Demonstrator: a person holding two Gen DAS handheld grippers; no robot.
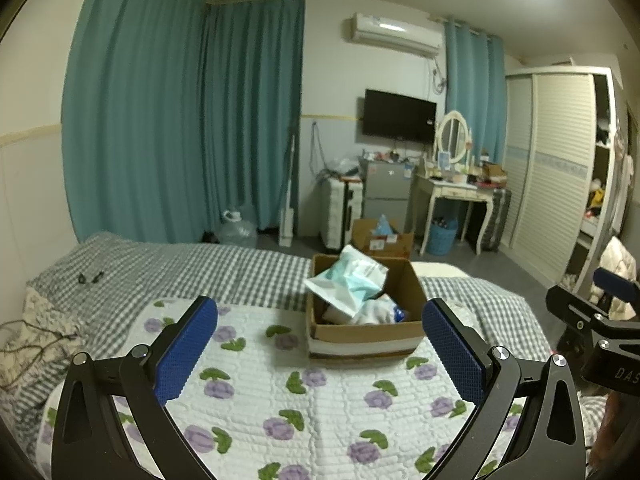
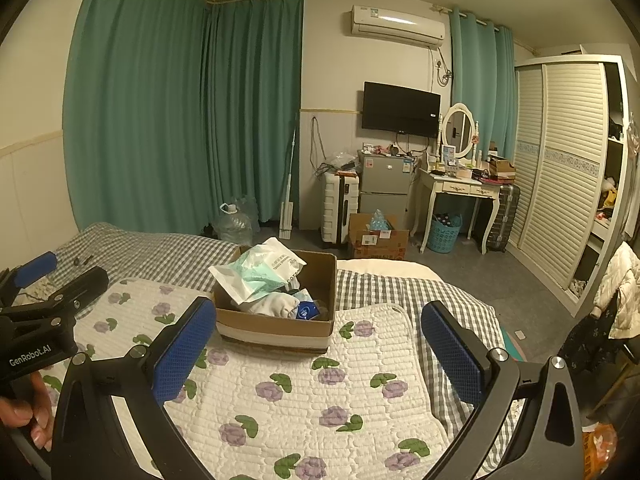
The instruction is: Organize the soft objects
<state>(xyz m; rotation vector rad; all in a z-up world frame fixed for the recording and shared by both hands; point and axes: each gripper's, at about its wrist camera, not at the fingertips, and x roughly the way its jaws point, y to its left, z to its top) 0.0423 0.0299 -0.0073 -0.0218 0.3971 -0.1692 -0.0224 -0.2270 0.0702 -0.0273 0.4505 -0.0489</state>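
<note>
A cardboard box (image 1: pixel 362 334) (image 2: pixel 276 326) sits on a white quilt with purple flowers (image 1: pixel 280 392) (image 2: pixel 304 392) on the bed. Inside it lie a white and mint soft pack (image 1: pixel 346 282) (image 2: pixel 258 272), white cloth (image 2: pixel 276 304) and a blue item (image 2: pixel 306 312). My left gripper (image 1: pixel 320 348) is open and empty, held above the quilt just in front of the box. My right gripper (image 2: pixel 318 344) is open and empty, in front of and right of the box. Each gripper shows at the edge of the other's view (image 1: pixel 600 320) (image 2: pixel 40 300).
The bed has a grey checked sheet (image 1: pixel 180 268) (image 2: pixel 400 284). Beyond its foot stand another cardboard box (image 1: pixel 380 240) (image 2: pixel 378 240), a white suitcase (image 2: pixel 340 208), a small fridge (image 2: pixel 384 188), a dressing table (image 2: pixel 460 192) and a wardrobe (image 2: pixel 568 160). Teal curtains (image 2: pixel 180 100) cover the far wall.
</note>
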